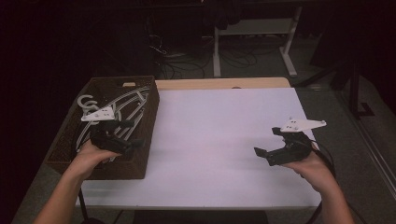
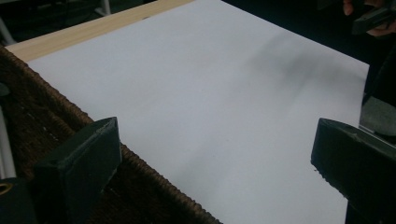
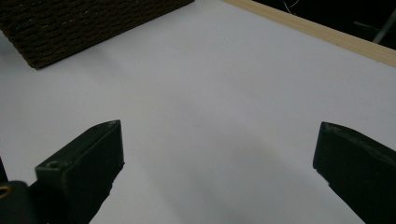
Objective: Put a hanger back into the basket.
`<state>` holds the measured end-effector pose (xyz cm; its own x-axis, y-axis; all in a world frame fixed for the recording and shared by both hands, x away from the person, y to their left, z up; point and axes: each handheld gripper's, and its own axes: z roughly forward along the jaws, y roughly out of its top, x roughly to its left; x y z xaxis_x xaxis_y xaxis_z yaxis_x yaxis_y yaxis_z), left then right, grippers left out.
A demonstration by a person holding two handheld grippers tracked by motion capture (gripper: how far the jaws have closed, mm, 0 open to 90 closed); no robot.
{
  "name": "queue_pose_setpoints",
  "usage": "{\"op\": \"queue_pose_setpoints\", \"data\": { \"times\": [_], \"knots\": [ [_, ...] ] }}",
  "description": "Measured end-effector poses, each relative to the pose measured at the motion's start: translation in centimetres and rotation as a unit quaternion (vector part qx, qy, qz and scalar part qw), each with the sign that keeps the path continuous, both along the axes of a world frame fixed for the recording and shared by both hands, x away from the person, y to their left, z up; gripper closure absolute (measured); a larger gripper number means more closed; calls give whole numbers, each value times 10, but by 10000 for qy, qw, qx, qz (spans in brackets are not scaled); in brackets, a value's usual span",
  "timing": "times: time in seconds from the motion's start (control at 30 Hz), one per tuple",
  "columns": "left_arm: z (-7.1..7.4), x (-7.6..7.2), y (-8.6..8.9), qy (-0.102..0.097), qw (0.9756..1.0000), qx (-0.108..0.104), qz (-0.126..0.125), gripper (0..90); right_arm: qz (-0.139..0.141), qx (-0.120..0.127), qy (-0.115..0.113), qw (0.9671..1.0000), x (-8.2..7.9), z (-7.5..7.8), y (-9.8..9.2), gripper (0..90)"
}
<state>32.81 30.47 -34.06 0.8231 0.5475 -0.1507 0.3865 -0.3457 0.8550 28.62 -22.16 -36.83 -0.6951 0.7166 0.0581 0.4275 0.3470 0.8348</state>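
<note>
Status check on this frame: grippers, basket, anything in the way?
Left gripper open over the basket. Right gripper open, empty, above white sheet. Hangers in basket, untouched. Nothing between them.

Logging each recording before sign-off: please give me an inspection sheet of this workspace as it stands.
Surface: white sheet over a wooden table; the wood shows along the far edge.
Job's things: dark woven basket at the table's left end, holding white clothes hangers.
Clutter: nothing seen on the sheet.
Grippers: left hand-held gripper above the basket, jaws apart, empty; right hand-held gripper above the sheet's right side, jaws apart, empty.
Cables: a black cable trails from the right hand-held gripper; loose cables lie on the floor beyond the table.
Surroundings: dark room; white desk frame behind the table.
</note>
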Motion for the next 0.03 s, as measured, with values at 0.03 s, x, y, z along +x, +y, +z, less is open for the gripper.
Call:
{"op": "queue_pose_setpoints", "data": {
  "times": [0.03],
  "knots": [
    [0,0,0,13,10000,1,0,11,12,-3,-11,10000,0,0,0,17]
  ]
}}
